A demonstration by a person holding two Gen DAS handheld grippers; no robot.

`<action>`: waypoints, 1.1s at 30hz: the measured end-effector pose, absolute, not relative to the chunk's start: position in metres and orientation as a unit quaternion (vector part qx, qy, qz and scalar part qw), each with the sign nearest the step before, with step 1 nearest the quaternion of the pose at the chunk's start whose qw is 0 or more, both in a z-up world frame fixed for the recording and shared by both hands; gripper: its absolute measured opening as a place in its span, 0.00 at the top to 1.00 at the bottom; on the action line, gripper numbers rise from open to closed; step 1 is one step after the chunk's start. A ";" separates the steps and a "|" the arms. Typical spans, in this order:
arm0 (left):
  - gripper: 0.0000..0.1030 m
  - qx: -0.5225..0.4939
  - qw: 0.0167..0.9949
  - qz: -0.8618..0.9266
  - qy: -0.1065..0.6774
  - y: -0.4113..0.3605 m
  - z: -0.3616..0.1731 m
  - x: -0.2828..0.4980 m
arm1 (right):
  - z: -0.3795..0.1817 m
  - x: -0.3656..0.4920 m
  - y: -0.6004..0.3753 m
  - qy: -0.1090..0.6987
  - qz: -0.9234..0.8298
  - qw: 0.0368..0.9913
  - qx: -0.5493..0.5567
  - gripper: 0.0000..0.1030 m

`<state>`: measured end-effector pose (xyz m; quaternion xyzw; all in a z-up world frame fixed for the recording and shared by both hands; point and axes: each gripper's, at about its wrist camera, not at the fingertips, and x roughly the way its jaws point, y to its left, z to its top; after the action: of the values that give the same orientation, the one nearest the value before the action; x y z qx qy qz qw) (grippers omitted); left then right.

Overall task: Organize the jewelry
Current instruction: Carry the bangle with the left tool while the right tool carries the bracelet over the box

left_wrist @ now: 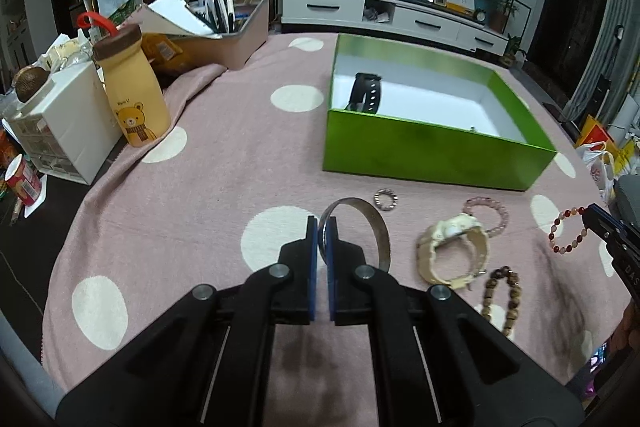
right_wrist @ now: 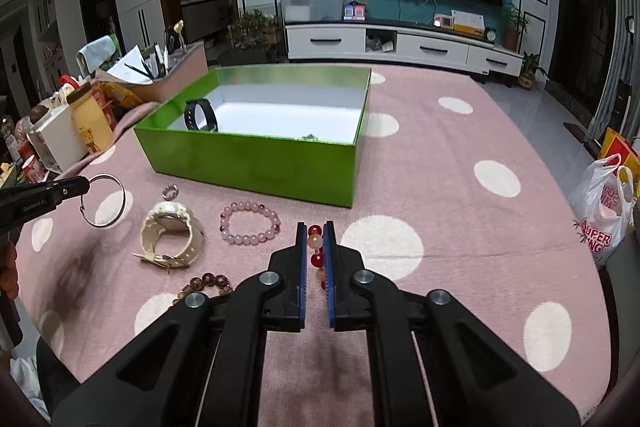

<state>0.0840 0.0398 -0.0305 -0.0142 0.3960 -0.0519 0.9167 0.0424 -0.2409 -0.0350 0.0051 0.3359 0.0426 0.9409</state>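
Pinching a silver bangle [left_wrist: 357,227] by its rim, the left gripper [left_wrist: 322,227] has its blue pads nearly together, the ring standing upright above the pink dotted tablecloth [left_wrist: 224,163]. The right gripper [right_wrist: 315,239] is closed just as narrowly on a red-and-orange bead bracelet [right_wrist: 316,251] — the left wrist view shows that bracelet's whole loop [left_wrist: 568,231] dangling from the fingertips, whereas the right wrist view sees only a few beads between the pads.

One green box [right_wrist: 256,159] sits toward the far edge of the cloth, and one black watch [right_wrist: 202,115] stands inside at its left end. Four pieces lie on the cloth in front of the box's near wall: one small beaded ring [left_wrist: 386,199], one cream watch [right_wrist: 170,235], one pink bead bracelet [right_wrist: 250,223] and one brown bead bracelet [left_wrist: 500,299].

Only the right wrist view shows the plastic bag [right_wrist: 604,211] off the right edge.
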 end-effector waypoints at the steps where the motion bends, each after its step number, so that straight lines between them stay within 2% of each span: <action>1: 0.97 -0.014 0.917 -0.053 0.394 0.039 -0.028 0.082 | -0.034 0.041 -0.241 0.334 0.043 0.942 0.005 0.93; 16: 0.97 -0.004 0.932 -0.073 0.356 0.021 0.015 0.052 | -0.002 0.017 -0.237 0.291 0.056 0.955 0.001 0.93; 33: 0.97 0.019 0.941 -0.093 0.324 -0.004 0.049 0.064 | 0.026 0.028 -0.231 0.257 0.071 0.964 -0.007 0.93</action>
<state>0.0642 -0.0039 0.0494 0.0191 0.3238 -0.0932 0.9413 0.0276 -0.2310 0.0256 -0.0072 0.2567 0.0712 0.9638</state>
